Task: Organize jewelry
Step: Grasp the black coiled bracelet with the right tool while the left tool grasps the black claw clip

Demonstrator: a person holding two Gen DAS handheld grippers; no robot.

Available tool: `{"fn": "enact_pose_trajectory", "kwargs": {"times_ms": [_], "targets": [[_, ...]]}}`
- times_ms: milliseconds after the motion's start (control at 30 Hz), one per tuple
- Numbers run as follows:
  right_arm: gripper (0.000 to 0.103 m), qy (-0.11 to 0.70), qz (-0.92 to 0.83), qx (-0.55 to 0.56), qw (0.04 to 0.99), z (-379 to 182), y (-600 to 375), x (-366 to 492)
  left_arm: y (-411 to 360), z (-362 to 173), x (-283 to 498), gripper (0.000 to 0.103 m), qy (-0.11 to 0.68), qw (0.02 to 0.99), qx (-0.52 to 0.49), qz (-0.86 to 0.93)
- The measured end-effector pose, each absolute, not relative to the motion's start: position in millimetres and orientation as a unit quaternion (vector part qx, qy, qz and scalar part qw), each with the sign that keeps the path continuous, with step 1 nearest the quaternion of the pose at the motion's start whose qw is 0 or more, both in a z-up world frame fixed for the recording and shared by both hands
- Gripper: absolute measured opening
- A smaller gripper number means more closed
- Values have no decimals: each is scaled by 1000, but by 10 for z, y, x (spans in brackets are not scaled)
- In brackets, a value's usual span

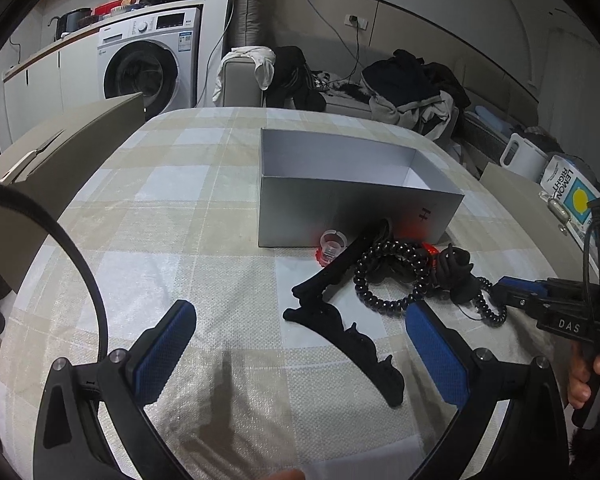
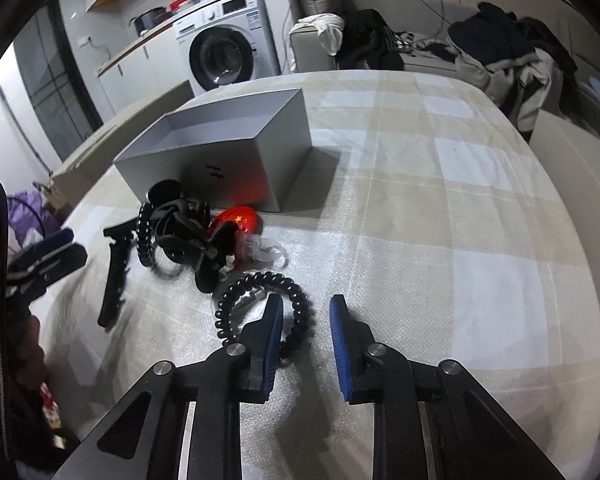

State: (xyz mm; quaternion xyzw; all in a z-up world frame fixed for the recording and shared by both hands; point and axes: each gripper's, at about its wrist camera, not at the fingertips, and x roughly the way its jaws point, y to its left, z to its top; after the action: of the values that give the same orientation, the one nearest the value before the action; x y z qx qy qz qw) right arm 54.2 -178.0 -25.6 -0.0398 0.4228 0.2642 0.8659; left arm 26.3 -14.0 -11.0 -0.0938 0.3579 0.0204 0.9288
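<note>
Checked cloth covers the desk [image 1: 148, 216], and a grey open box [image 1: 356, 200] stands on it, a washing machine [image 1: 148, 64] behind. Just in front of the box lie a red clip [image 2: 236, 220], a clear ring [image 1: 333, 242], black hair clips [image 1: 340, 312] and black coil hair ties [image 2: 266, 308]. Right gripper [image 2: 306, 316] has narrowed jaws straddling the nearest coil tie, not pressing it. Left gripper [image 1: 300, 344] hangs released, wide open, above the long clip.

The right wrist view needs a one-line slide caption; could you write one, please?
Right gripper straddling a black spiral hair tie beside a grey box.
</note>
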Motion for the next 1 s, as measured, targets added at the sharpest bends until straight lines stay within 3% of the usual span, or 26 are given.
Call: {"fn": "enact_pose_trajectory", "kwargs": {"times_ms": [67,133,300,500,633,833,900,967,1000], "targets": [[19,418,261,-63,868,-254,-1725,517,-152,-127,285,102,366,926,-95,17],[9,409,255,-87,872,-265,-1675,493,-176,-141,299,102,373,923,-90,16],[8,405,268,-69,872,-227,-1721,461,-222,-175,336,101,392,916,-82,11],[8,373,295,5,880,-37,-1874,395,-264,-207,395,83,416,907,-70,-2],[8,365,298,17,882,15,-1864,397,-254,-238,417,60,431,899,-74,-6],[8,364,305,11,880,31,-1802,369,-259,-215,343,39,425,902,-76,-8],[8,363,307,9,879,35,-1782,368,-244,-220,310,37,423,903,-77,-8],[8,362,310,10,879,38,-1769,372,-225,-216,251,27,421,904,-77,-7],[8,362,311,10,879,34,-1766,374,-237,-215,261,15,422,903,-76,-6]]}}
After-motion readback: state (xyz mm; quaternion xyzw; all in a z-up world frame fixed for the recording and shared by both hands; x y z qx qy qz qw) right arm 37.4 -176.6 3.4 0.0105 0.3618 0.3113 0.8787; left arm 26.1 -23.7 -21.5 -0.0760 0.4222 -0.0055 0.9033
